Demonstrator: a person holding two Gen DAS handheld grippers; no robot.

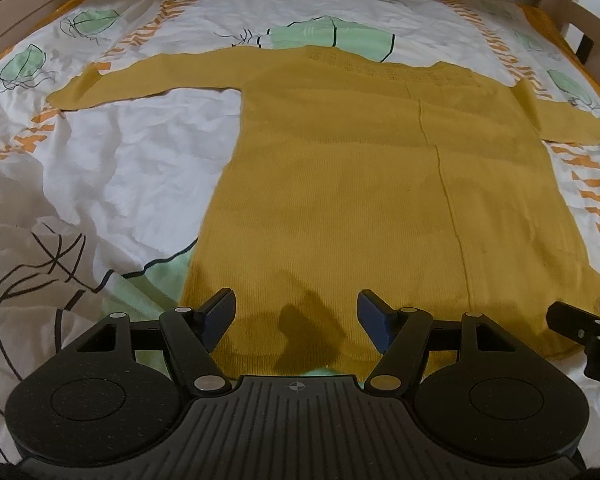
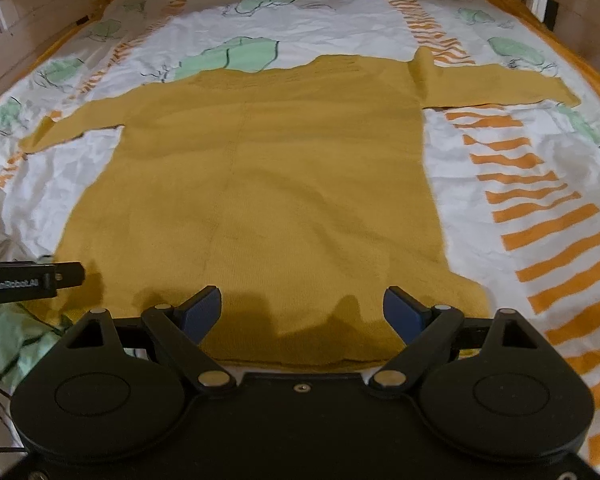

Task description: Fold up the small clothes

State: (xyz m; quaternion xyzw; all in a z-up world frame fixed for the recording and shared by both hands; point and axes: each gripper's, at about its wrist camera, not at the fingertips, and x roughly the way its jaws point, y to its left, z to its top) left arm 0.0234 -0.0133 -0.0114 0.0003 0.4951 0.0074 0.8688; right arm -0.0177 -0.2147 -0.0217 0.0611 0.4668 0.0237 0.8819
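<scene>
Both hand-held grippers, left [image 1: 296, 318] and right [image 2: 302, 314], gape empty over the soft, limp mustard knit sweater [image 1: 360, 184]; pinch its hem corners

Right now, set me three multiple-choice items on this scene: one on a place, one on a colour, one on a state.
1. Where does the sweater lie?
A. flat on the patterned bedsheet
B. hung on a chair
C. stuffed in a basket

2. What colour is the sweater?
A. navy
B. mustard yellow
C. red

3. How do the left gripper and right gripper stand?
A. both clamped on a sleeve
B. one clamped on the collar
C. both open over the hem

Answers: 1 A, it is spread out on the sheet, sleeves out to both sides; 2 B, the knit is mustard yellow in both views; 3 C, nothing is gripped between either gripper's blue pads.
</scene>
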